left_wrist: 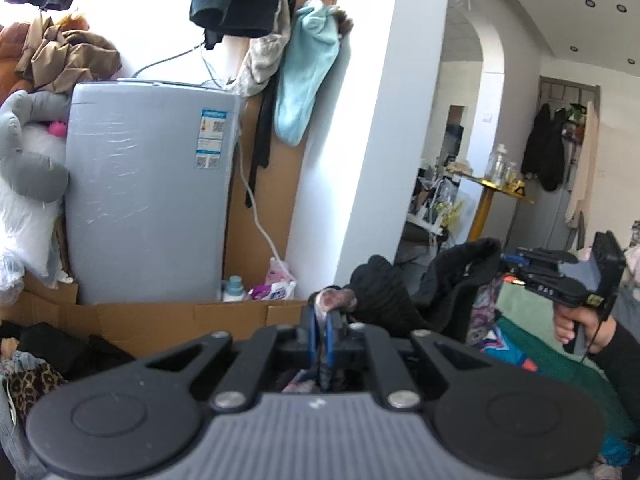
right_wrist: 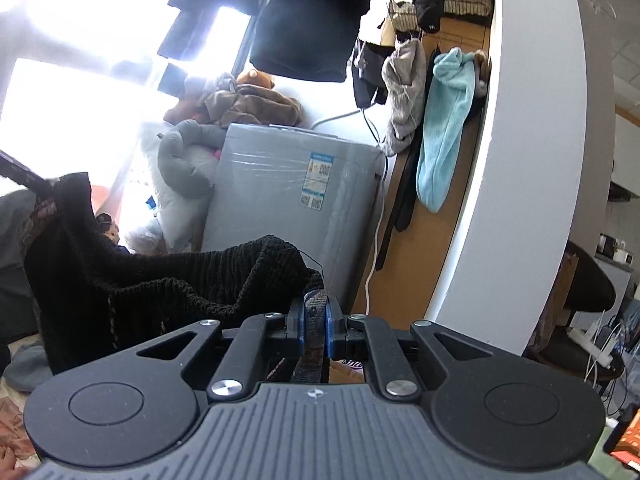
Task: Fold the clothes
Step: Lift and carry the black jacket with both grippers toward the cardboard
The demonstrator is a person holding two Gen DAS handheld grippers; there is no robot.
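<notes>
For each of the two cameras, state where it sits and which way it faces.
Left wrist: sits on the left claw, faces along its fingers to the washing machine; the claw is shut on the black knit garment; the person's right hand shows.
Right wrist: sits on the right claw, tilted upward toward the window; it is shut on the same garment; only the claw shows.
Shared: washing machine, light blue fleece, garment.

The black knit sweater (right_wrist: 132, 276) drops out of sight behind the right gripper's body, so its lower half is hidden. Washing machine (left_wrist: 148, 196) label text is too small to read, and the hanging dark clothes (right_wrist: 308, 20) get cropped up top.
</notes>
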